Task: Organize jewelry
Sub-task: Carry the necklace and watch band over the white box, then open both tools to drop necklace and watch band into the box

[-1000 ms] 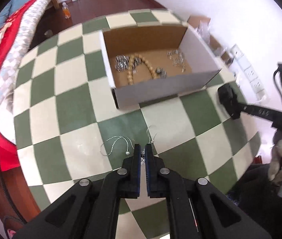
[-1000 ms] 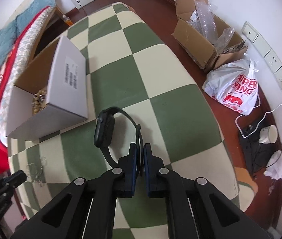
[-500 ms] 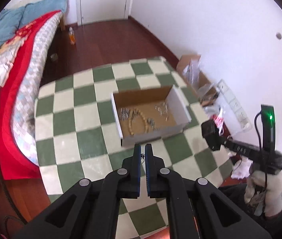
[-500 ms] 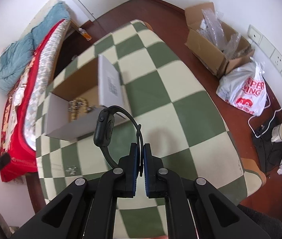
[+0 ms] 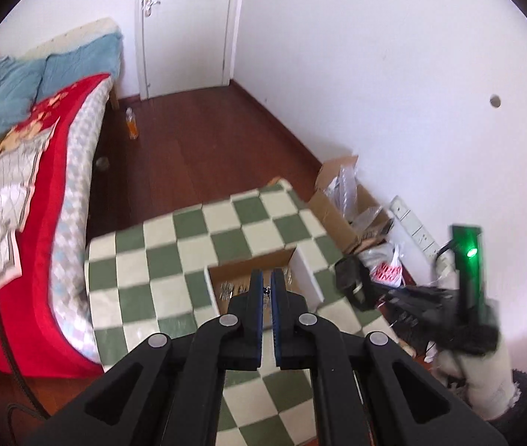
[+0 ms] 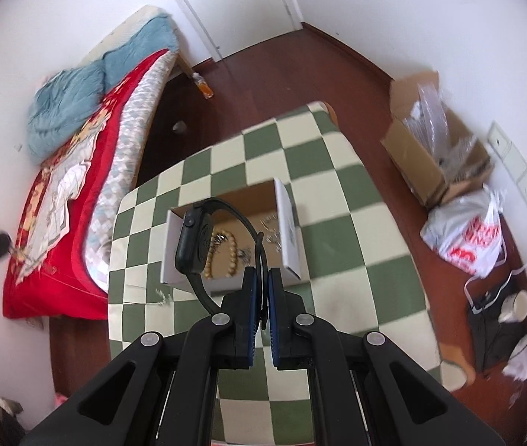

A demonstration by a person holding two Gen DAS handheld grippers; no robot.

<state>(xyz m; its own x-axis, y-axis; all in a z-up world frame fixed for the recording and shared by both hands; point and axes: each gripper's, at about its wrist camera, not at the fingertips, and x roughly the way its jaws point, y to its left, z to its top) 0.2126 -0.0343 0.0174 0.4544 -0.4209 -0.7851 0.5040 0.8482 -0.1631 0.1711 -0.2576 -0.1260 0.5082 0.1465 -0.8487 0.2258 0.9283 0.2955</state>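
A: Right hand-held gripper pinched nearly closed on the strap of the black watch, held high over the cardboard box on the checkered tabletop, probably for a drop-in.

B: Left hand-held gripper?

A: Almost closed on something tiny and dark, can't tell what. Only the right view shows the bead bracelet in the box and a loose chain on the tabletop.

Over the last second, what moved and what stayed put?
Both grippers rose high above the checkered table. The left gripper lifted a small earring off the cloth; the right gripper carried the black watch over the open box. Both stayed shut; the box and its beads stayed.
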